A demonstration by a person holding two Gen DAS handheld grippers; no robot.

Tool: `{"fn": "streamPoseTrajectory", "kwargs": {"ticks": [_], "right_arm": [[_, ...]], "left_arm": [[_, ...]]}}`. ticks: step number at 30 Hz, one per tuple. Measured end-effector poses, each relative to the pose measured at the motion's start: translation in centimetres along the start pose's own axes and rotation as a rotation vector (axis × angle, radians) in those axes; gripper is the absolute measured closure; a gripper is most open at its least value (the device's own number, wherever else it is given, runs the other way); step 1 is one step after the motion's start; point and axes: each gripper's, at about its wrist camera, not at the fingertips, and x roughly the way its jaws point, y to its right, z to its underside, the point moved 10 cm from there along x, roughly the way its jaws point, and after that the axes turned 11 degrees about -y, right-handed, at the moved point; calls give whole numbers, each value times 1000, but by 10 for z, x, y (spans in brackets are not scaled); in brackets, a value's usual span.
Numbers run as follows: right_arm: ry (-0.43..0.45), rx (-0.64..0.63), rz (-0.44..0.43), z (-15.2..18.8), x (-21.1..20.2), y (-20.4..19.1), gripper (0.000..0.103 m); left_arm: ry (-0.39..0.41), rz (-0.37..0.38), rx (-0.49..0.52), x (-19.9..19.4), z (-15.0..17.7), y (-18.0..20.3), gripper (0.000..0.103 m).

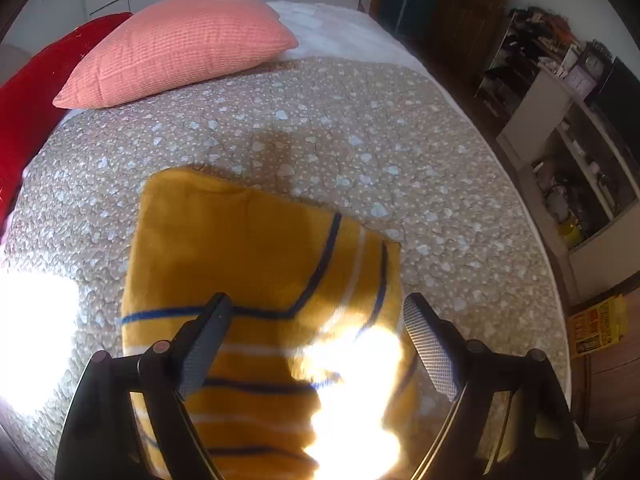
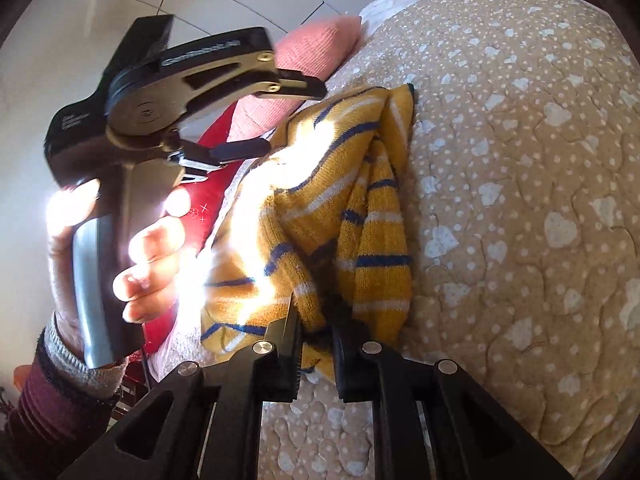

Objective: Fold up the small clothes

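Right wrist view shows the right tongs (image 2: 316, 344) low over the bed (image 2: 520, 200), clenched on a bunched edge of the yellow striped garment (image 2: 360, 220), which rises in folds from the quilt. Only this view shows the person's left hand (image 2: 132, 256) wrapped round the handle of the left tongs (image 2: 280, 116), held level above the garment's sunlit part with jaws spread and nothing between them. Left wrist view looks down along the left tongs (image 1: 316, 320), released and hovering over the garment (image 1: 240, 248), which lies partly folded on the bed (image 1: 440, 180). Only this view shows the whole pink pillow (image 1: 180, 48), a red pillow (image 1: 24, 112) beside it and shelves (image 1: 580, 152) off the bed's right side.
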Motion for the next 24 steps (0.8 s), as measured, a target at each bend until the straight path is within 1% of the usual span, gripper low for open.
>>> {"fn": "streamPoseTrajectory", "kwargs": {"ticks": [2, 3, 5, 7, 10, 13, 16, 17, 19, 20, 21, 22, 23, 24], "right_arm": [[-1, -10, 6, -1, -1, 1, 88], [0, -17, 14, -2, -1, 0, 88], [6, -27, 23, -3, -1, 1, 87], [13, -30, 24, -2, 0, 1, 87], [35, -36, 20, 1, 1, -2, 87], [72, -45, 33, 8, -1, -3, 87], [117, -22, 85, 20, -16, -2, 87], [135, -19, 116, 27, -28, -5, 76], [190, -53, 188, 34, -51, -15, 64], [209, -83, 230, 36, -59, -23, 64], [217, -113, 276, 35, -66, -30, 64], [227, -135, 321, 30, -72, -38, 64], [238, -151, 350, 24, -76, -47, 64], [247, -159, 364, 14, -78, -56, 64]], "left_arm": [[48, 38, 6, -27, 17, -5, 16], [73, 44, 8, -40, 27, -11, 16], [121, 36, -1, -61, 48, -27, 16], [141, 37, -33, -72, 68, -46, 16], [140, 55, -87, -72, 95, -73, 16], [124, 70, -124, -58, 114, -94, 16], [93, 117, -155, -36, 127, -104, 16], [86, 126, -154, -29, 129, -105, 16], [90, 135, -136, -19, 129, -104, 18], [95, 137, -118, -15, 127, -102, 30], [83, 137, -93, -8, 127, -99, 39], [59, 155, -83, -2, 129, -97, 52], [48, 167, -95, 1, 131, -98, 53], [56, 179, -100, 0, 134, -100, 55]]}}
